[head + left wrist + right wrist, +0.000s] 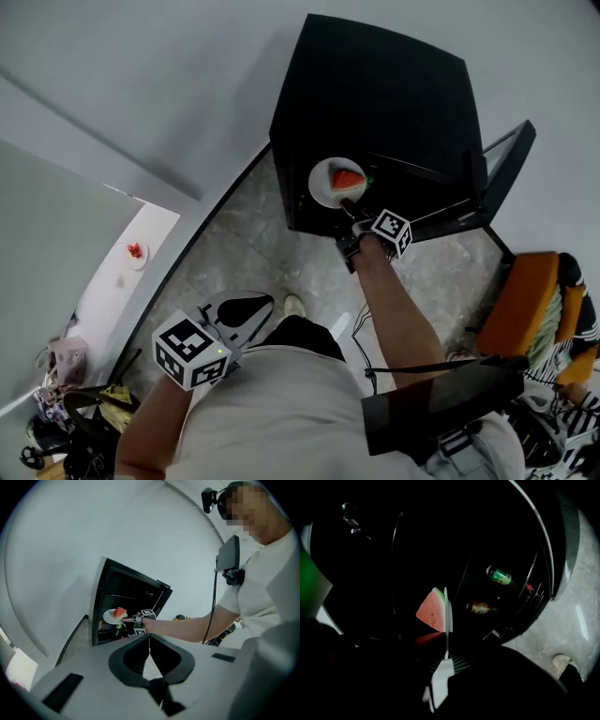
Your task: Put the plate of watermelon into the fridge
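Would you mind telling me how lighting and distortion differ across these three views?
Right gripper view: very dark inside the fridge, though the watermelon and plate rim catch light. Left gripper view: bright, strongly fisheye, dark corners. Head view: evenly lit, sharp, mild bowing.

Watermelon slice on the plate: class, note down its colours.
The watermelon slice on the plate is pinkish-red with a green rind, clearest in the right gripper view.

Right arm (pixel 401 302) extended to frame centre, right gripper (pixel 347 206) clamped on plate (pixel 320 190) rim. Left gripper (pixel 149 639) lower left, jaws together, empty.
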A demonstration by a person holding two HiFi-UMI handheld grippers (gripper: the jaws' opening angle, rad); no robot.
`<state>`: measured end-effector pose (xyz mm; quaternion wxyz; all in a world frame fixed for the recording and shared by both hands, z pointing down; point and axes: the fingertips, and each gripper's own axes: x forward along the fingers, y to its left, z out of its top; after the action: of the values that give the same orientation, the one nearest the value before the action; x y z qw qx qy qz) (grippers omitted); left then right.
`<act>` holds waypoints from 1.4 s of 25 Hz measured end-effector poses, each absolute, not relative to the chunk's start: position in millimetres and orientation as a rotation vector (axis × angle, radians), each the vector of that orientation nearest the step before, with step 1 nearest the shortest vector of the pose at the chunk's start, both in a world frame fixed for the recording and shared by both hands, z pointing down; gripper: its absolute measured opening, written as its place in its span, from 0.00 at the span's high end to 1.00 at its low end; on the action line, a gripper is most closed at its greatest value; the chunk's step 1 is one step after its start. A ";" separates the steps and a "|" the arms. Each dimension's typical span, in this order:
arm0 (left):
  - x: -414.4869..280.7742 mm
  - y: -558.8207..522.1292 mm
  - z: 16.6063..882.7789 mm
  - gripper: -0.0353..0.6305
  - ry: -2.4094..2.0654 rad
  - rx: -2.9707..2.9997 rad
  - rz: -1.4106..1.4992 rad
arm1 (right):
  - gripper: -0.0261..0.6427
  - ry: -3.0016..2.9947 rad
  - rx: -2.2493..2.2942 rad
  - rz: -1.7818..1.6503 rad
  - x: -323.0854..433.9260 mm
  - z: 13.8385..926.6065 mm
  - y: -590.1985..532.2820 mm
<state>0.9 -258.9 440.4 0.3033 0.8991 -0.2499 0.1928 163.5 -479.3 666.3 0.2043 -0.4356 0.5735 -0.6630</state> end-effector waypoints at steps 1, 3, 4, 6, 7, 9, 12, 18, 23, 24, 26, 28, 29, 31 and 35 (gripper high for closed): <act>-0.4 -260.4 441.3 0.93 -0.669 2.377 0.510 | 0.92 1.601 -1.221 -1.852 163.6 671.0 -485.2; -4.1 -262.9 442.4 0.93 -0.680 2.368 0.514 | 0.92 1.604 -1.234 -1.856 163.5 678.8 -496.7; -6.5 -264.1 443.2 0.93 -0.685 2.364 0.519 | 0.92 1.605 -1.238 -1.856 162.8 682.2 -502.5; -11.3 -266.7 445.7 0.93 -0.699 2.356 0.525 | 0.92 1.605 -1.244 -1.857 160.3 689.2 -513.8; -13.2 -268.6 447.0 0.93 -0.707 2.351 0.526 | 0.92 1.606 -1.249 -1.858 159.1 693.0 -519.1; -16.4 -272.6 449.4 0.93 -0.720 2.344 0.522 | 0.92 1.608 -1.266 -1.860 157.7 700.4 -528.8; -20.9 -275.4 452.6 0.93 -0.729 2.337 0.528 | 0.92 1.602 -1.291 -1.858 156.6 709.6 -539.3; -28.1 -280.7 460.1 0.93 -0.756 2.322 0.535 | 0.92 1.622 -1.326 -1.844 158.1 721.2 -559.1; -33.1 -279.2 462.4 0.93 -0.764 2.305 0.530 | 0.92 1.740 -1.435 -1.805 159.2 720.5 -568.2; -34.0 -279.4 462.6 0.93 -0.767 2.302 0.526 | 0.92 1.769 -1.459 -1.795 159.3 721.0 -570.3; -35.9 -279.8 463.2 0.93 -0.773 2.296 0.521 | 0.89 1.838 -1.510 -1.780 159.0 722.6 -573.1; -37.0 -279.8 463.6 0.93 -0.777 2.294 0.518 | 0.87 1.919 -1.571 -1.758 159.8 723.2 -574.9; -37.2 -279.7 463.9 0.93 -0.779 2.293 0.518 | 0.86 1.965 -1.606 -1.744 160.3 723.4 -575.6; -37.4 -279.3 464.8 0.93 -0.780 2.290 0.521 | 0.83 2.054 -1.682 -1.720 161.3 724.7 -576.7; -38.0 -278.3 464.5 0.93 -0.783 2.286 0.524 | 0.79 2.203 -1.828 -1.659 165.1 728.4 -576.2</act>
<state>-38.0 -278.3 464.5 0.3281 0.8734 -0.2991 0.2002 165.1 -576.2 728.4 -0.0833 -0.5505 0.6635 -0.4997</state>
